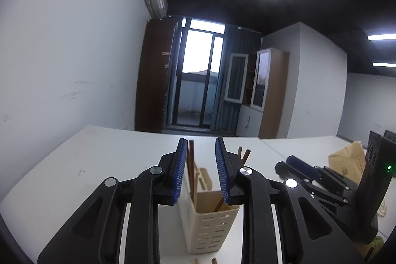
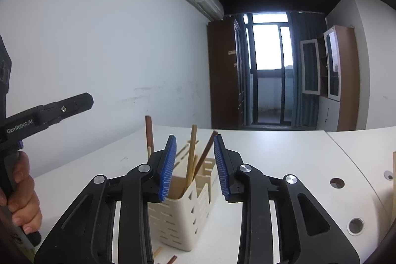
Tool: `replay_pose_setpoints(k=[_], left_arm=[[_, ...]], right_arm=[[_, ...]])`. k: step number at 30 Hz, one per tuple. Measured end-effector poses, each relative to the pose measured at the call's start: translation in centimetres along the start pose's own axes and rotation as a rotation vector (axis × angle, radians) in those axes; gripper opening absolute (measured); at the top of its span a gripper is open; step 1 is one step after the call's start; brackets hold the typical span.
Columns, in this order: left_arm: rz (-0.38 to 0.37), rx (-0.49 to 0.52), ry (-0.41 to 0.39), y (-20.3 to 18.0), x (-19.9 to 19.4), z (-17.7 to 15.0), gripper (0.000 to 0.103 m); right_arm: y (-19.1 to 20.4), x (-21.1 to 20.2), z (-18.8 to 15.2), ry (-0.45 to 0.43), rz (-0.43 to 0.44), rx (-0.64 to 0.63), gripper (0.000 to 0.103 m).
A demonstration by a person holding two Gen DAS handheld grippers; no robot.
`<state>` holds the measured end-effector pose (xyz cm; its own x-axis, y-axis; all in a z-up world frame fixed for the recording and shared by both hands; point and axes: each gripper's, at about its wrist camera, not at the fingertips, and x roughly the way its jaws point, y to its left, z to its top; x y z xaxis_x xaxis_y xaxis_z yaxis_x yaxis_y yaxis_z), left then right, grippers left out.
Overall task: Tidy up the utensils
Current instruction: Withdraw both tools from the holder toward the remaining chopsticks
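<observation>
A cream slotted utensil holder (image 1: 208,227) stands on the white table, also in the right wrist view (image 2: 178,214). Brown and light wooden chopsticks (image 2: 191,155) stand upright in it; a dark one (image 1: 191,160) shows in the left wrist view. My left gripper (image 1: 201,147) is open and empty, just above and behind the holder. My right gripper (image 2: 195,144) is open and empty, over the holder from the other side. The right gripper (image 1: 297,167) shows at the right in the left view; the left gripper (image 2: 81,100) shows at the left in the right view. Loose chopstick ends (image 2: 170,259) lie on the table by the holder's base.
The white table (image 1: 86,165) runs to a wall on the left. A brown cardboard box (image 1: 346,160) sits at the right. Round cable holes (image 2: 337,182) are in the table at the right. A wooden edge (image 2: 393,189) stands at the far right.
</observation>
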<state>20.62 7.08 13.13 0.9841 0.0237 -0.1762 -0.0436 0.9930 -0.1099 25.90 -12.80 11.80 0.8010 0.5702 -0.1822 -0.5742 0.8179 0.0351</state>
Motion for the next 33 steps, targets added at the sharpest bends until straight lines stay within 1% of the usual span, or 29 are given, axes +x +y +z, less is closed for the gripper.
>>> replay_pose_setpoints(k=[1,2,3,5,7,8,12,14,15,17,20,25,26,33], left_arm=[[0.025,0.025,0.031,-0.4,0.0,-0.1,0.028],[0.026,0.037,0.052,-0.5,-0.2,-0.3,0.028],[0.017,0.037,0.060,-0.6,-0.5,-0.4,0.029],[0.011,0.044,0.075,-0.6,-1.1,-0.6,0.029],[0.014,0.065,0.085,-0.8,-1.6,-0.8,0.032],[0.018,0.070,0.087,-0.9,-1.9,-1.0,0.034],[0.029,0.089,0.116,-1.0,-2.4,-1.6,0.036],[0.027,0.090,0.134,-0.9,-2.6,-2.0,0.037],[0.023,0.091,0.143,-0.8,-2.7,-2.2,0.038],[0.021,0.095,0.157,-0.6,-2.9,-2.8,0.044],[0.016,0.078,0.178,0.0,-2.9,-3.9,0.044],[0.012,0.065,0.226,0.4,-2.7,-5.5,0.047],[0.011,0.065,0.235,0.4,-2.6,-5.8,0.048],[0.007,0.061,0.290,0.2,-2.6,-8.1,0.050]], right_arm=[[0.0,-0.2,-0.1,0.009,0.001,0.002,0.034],[0.1,-0.5,-0.3,0.015,-0.001,0.003,0.035],[0.2,-0.7,-0.4,0.028,-0.003,0.001,0.036],[0.6,-1.1,-0.7,0.045,-0.009,-0.006,0.040],[1.3,-1.6,-0.9,0.051,-0.049,-0.046,0.044],[1.6,-2.0,-1.0,0.053,-0.054,-0.054,0.045],[2.0,-3.1,-1.1,0.074,-0.046,-0.056,0.045],[2.1,-3.4,-1.1,0.082,-0.043,-0.053,0.048],[2.1,-3.5,-1.2,0.094,-0.036,-0.047,0.049],[2.1,-3.6,-1.6,0.121,-0.026,-0.029,0.050],[2.5,-3.9,-2.7,0.151,-0.024,-0.020,0.052],[2.5,-3.3,-4.7,0.217,-0.028,-0.003,0.055],[2.5,-3.1,-4.9,0.227,-0.027,0.000,0.057],[3.0,-2.6,-8.2,0.312,-0.031,0.019,0.059]])
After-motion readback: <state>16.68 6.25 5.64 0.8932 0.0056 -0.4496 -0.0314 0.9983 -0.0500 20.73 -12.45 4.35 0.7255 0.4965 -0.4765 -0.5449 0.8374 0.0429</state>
